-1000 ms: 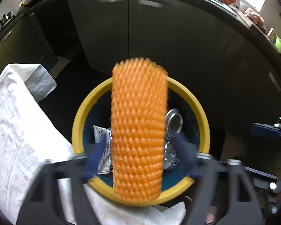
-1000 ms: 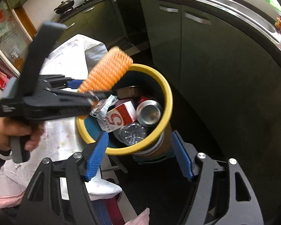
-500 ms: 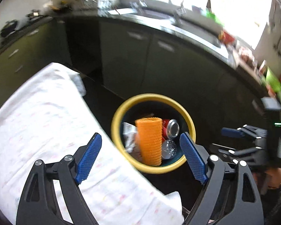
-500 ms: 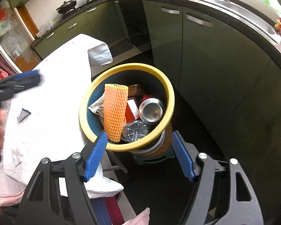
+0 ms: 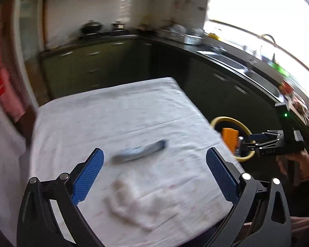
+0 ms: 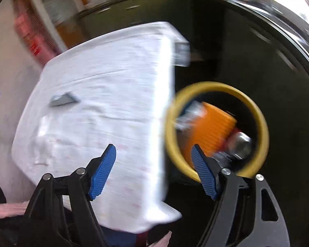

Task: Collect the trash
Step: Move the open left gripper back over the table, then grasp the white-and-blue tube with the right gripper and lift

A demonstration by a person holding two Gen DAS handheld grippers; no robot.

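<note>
A yellow-rimmed bin [image 6: 257, 113] stands beside the table and holds the orange foam net [image 6: 208, 131], a can and other trash; it also shows in the left wrist view [image 5: 216, 121]. A small grey-blue wrapper [image 5: 140, 151] lies on the white tablecloth [image 5: 113, 113], seen too in the right wrist view [image 6: 62, 100]. A crumpled white tissue [image 5: 138, 207] lies near the front edge. My left gripper [image 5: 153, 177] is open and empty above the table. My right gripper [image 6: 154, 173] is open and empty over the table's edge by the bin. Both views are blurred.
Dark green kitchen cabinets [image 5: 96, 65] and a black counter with a sink [image 5: 226, 55] run behind and to the right. The cloth's corner hangs off the table [image 6: 166, 216]. A red hanging [image 5: 2, 78] is on the left wall.
My left gripper let go of the orange net into the bin, opened and swung back left over the table. My right gripper turned left toward the table.
</note>
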